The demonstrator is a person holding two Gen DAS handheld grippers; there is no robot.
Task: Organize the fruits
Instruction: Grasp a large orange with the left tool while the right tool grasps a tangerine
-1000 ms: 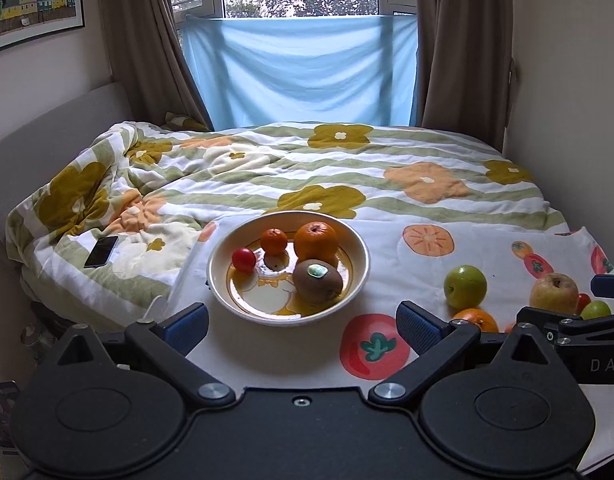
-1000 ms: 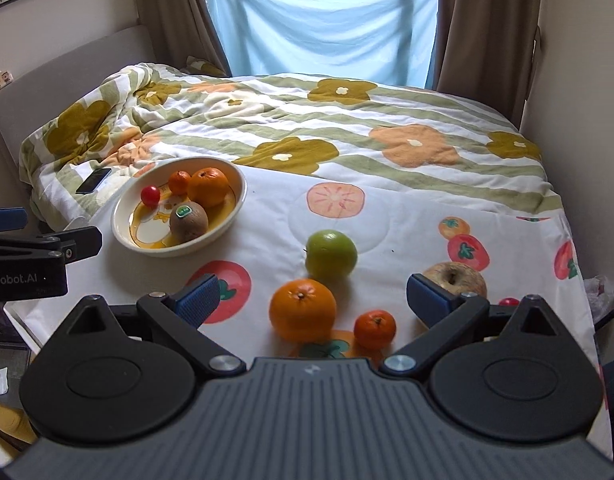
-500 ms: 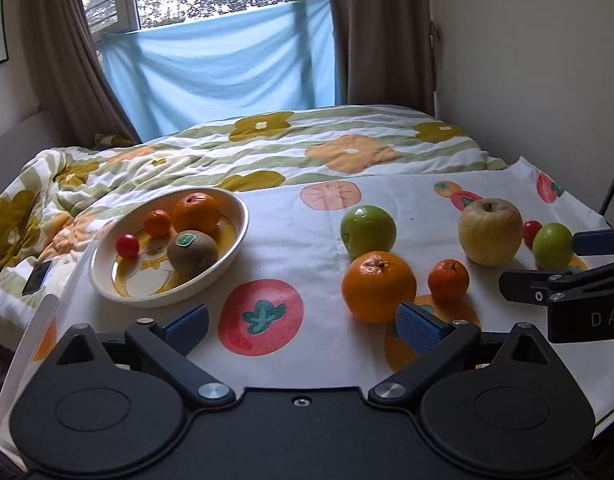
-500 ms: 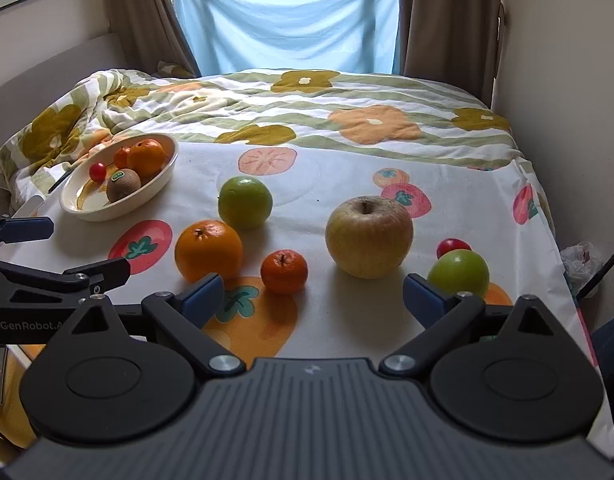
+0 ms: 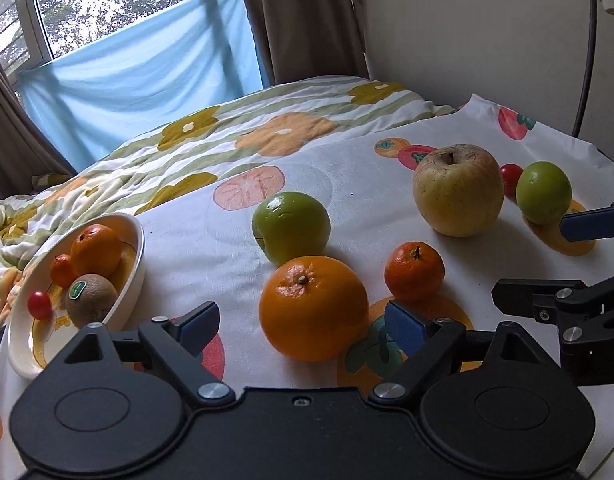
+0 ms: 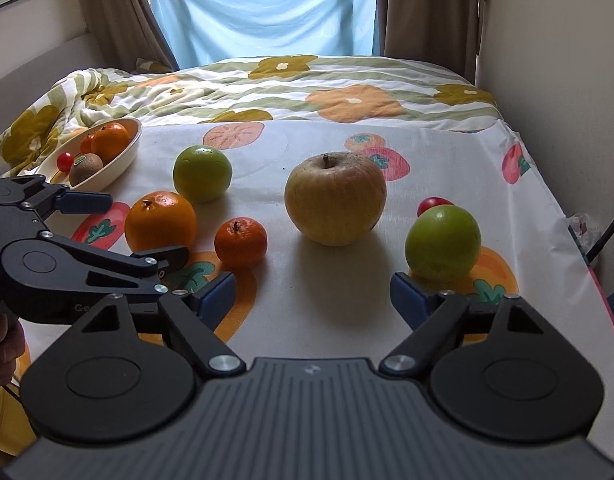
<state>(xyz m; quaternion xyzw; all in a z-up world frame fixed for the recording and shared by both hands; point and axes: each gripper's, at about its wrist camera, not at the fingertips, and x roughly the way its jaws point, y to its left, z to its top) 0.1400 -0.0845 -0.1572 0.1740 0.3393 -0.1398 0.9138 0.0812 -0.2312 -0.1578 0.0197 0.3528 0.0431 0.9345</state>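
A large orange (image 5: pixel 313 308) lies on the fruit-print cloth between the fingertips of my left gripper (image 5: pixel 303 324). The jaws are closing and both pads stand clear of the peel. My right gripper (image 6: pixel 313 296) faces a yellow apple (image 6: pixel 335 200) just ahead of its tips; its jaws are closing with nothing between them. Around these lie a green apple (image 5: pixel 291 226), a mandarin (image 5: pixel 414 272), a smaller green fruit (image 6: pixel 442 242) and a cherry tomato (image 6: pixel 433 202). The cream bowl (image 5: pixel 137 240) at the left holds an orange, a mandarin, a kiwi and a cherry tomato.
The cloth covers a surface at the foot of a bed with a flowered quilt (image 6: pixel 307 88). A wall (image 6: pixel 567 80) and a dark cable (image 6: pixel 611 232) run close along the right edge. A blue sheet hangs under the window behind.
Both grippers came down and closer to the loose fruit. The left swung right from the bowl to the large orange, the right from the oranges to the yellow apple. Both jaws narrowed a little.
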